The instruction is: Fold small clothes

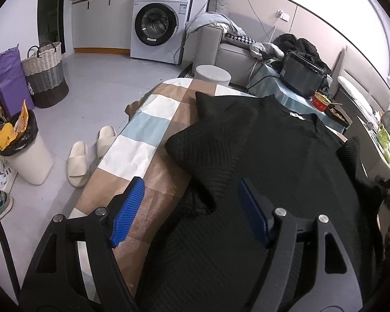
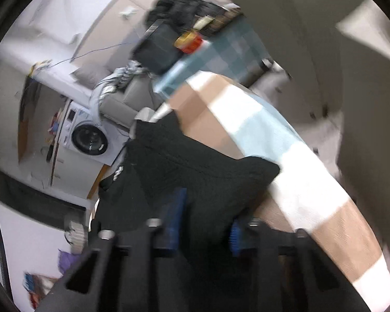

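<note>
Table covered with a checked cloth of tan, white and pale-blue squares [image 1: 143, 140]. A black ribbed knit sweater [image 1: 260, 156] lies spread directly on the cloth, covering its right side; one sleeve is folded inward. Bare cloth shows left of the sweater.

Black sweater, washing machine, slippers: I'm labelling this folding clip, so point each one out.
black sweater [image 1: 260, 140]: left wrist view, on the knit chest panel.
washing machine [image 1: 156, 23]: left wrist view, on its round door.
slippers [image 1: 78, 162]: left wrist view, on the nearer slipper's strap.
</note>
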### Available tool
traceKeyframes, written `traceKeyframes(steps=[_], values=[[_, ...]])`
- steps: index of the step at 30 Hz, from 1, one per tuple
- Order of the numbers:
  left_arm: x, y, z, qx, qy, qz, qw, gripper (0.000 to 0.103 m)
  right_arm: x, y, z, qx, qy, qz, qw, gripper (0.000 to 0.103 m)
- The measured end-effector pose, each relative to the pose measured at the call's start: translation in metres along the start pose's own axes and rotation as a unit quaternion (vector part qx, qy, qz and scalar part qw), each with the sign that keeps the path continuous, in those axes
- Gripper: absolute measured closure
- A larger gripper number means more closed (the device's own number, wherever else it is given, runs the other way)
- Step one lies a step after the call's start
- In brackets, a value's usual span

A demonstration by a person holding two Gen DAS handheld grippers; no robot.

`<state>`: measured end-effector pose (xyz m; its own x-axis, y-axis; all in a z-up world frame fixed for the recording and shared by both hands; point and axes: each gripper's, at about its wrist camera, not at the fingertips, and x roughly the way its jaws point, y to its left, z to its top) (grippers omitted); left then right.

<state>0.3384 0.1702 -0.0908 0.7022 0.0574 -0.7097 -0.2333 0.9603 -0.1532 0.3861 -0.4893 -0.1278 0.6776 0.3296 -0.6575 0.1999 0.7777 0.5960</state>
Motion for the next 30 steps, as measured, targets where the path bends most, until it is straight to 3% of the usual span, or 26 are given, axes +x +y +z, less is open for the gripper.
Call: traceKeyframes(steps=[2,4,6,8,9,15,21,30], values=[[0.0,0.0,-0.001,0.002,-0.001,0.002,1.0,0.031,-0.009,0.04,-0.013,-0.101,0.005,0.043,0.994,0.089],[-0.004,0.0,-0.004,0.005,0.0,0.005,1.0,0.031,-0.009,0.076,-0.034,-0.2,0.055,0.09,0.974,0.088],[-0.004,-0.001,-0.006,0.007,0.0,0.006,1.0,0.031,-0.002,0.097,-0.057,-0.262,0.115,0.104,0.953,0.079],[-0.004,-0.001,-0.006,0.006,0.002,0.007,1.0,0.03,0.0,0.101,-0.069,-0.281,0.132,0.104,0.945,0.065],[-0.005,-0.001,-0.007,0.005,0.003,0.008,1.0,0.028,-0.001,0.097,-0.07,-0.274,0.128,0.099,0.948,0.059],[-0.002,0.006,-0.006,-0.013,0.007,0.012,0.9998,0.023,0.0,0.076,-0.064,-0.219,0.114,0.063,0.967,0.056],[0.012,0.024,-0.004,-0.056,0.019,0.017,0.9981,0.023,-0.013,0.084,-0.079,-0.219,0.098,0.054,0.969,0.056],[0.061,0.032,0.007,-0.111,0.052,-0.032,0.9919,0.023,-0.042,0.087,-0.098,-0.228,0.08,0.052,0.969,0.053]])
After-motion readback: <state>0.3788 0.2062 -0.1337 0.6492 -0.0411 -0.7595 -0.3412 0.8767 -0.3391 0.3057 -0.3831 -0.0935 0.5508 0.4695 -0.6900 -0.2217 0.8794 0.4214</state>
